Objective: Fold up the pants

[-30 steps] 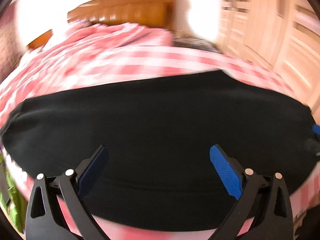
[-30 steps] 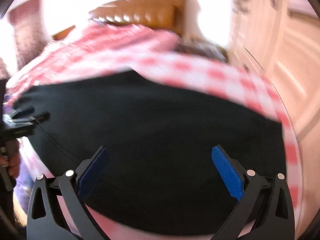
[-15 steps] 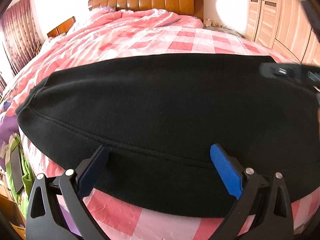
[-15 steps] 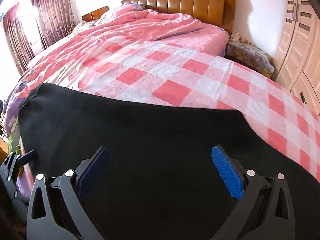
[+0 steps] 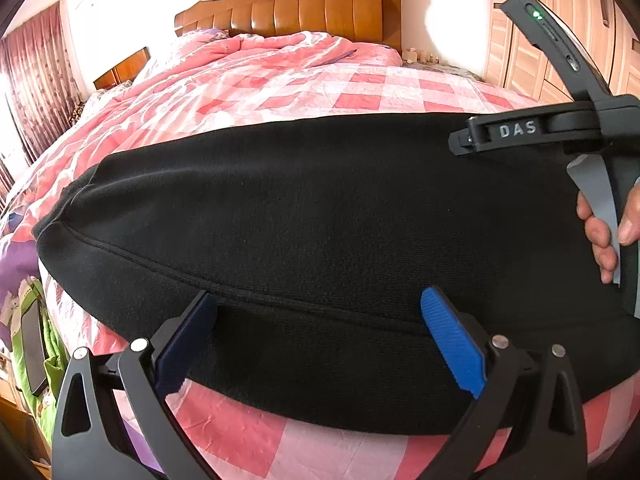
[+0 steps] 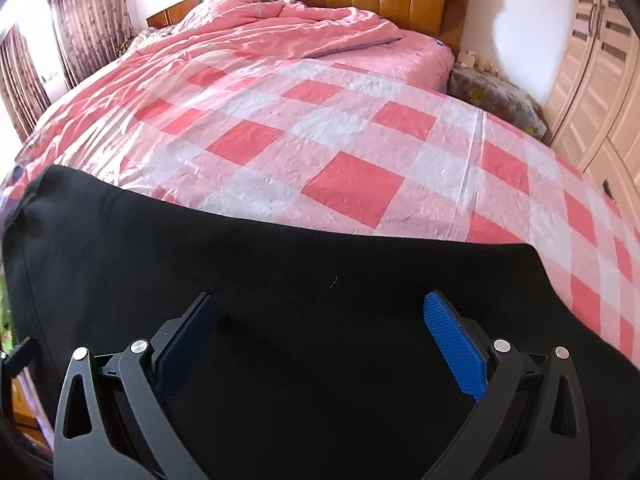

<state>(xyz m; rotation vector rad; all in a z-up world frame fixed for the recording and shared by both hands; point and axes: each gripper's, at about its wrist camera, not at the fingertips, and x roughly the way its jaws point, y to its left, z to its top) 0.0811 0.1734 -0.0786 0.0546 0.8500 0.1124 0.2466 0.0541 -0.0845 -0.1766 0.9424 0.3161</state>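
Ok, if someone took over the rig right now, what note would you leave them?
Left gripper: open, empty, over the near edge of the pants.
Right gripper: open, empty, above the pants.
Black pants lie flat across the foot of the bed on the pink checked cover, apparently folded into one long band.
Done: laid out and smoothed.
Left: grip one end and fold it over the other.

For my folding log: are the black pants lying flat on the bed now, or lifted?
Lying flat. The black pants rest spread on the checked bed cover; both hand-held grippers, left and right, are open above them.
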